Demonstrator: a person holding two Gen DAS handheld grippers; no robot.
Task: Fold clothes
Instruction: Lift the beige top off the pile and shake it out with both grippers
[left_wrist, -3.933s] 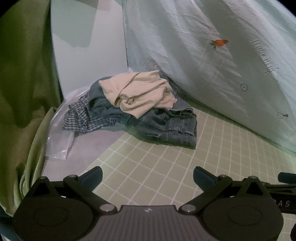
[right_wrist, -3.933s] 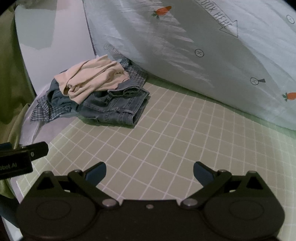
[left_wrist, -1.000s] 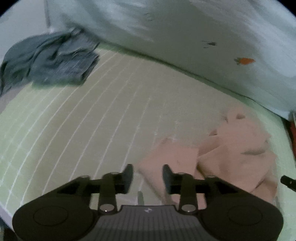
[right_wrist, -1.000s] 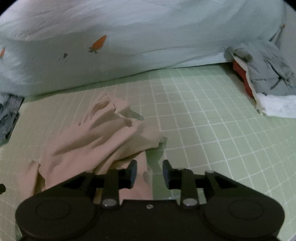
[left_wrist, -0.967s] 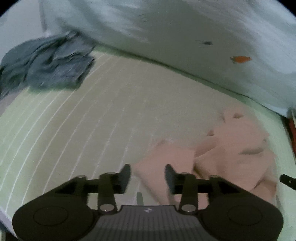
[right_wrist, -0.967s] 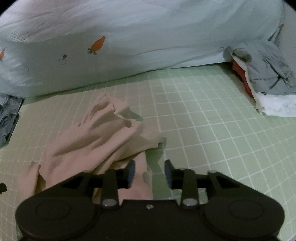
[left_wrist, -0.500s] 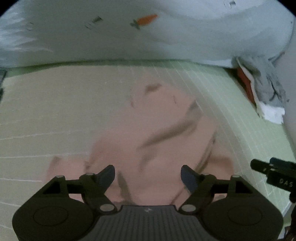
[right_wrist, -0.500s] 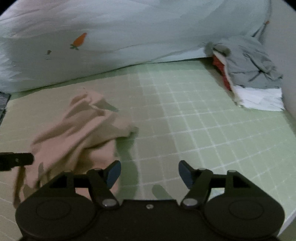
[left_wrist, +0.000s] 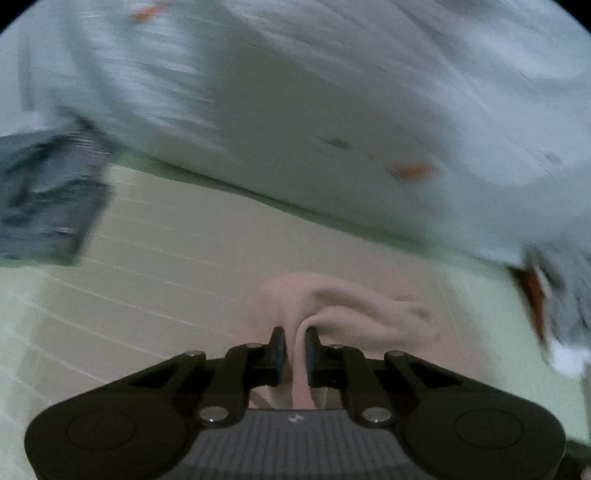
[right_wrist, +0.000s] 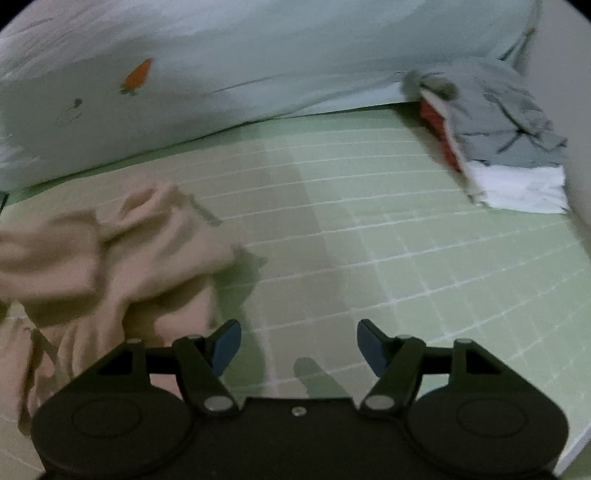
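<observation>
crumpled peach cotton garment (right_wrist: 110, 266) blurs on the green grid-lined mat (right_wrist: 369, 240), its left cut off; left gripper (left_wrist: 294, 347) is closing on a fold, right gripper (right_wrist: 299, 345) gapes empty beside it.

Both views are dim and grainy, with a soft greenish-grey cast and no glare. The left wrist view is heavily motion-blurred: the pale blue carrot-print quilt (left_wrist: 332, 110) and the dark denim pile (left_wrist: 44, 199) at the left edge smear into streaks, while the black gripper body at the bottom stays sharp. The right wrist view is clearer, though the crumpled peach-pink garment (right_wrist: 110, 258) at left is softly blurred. A darker band of shadow crosses the light green grid-lined mat (right_wrist: 406, 240) near the centre, with finger shadows low down. Fisheye bending curves the grid lines, and black corners frame each picture.
</observation>
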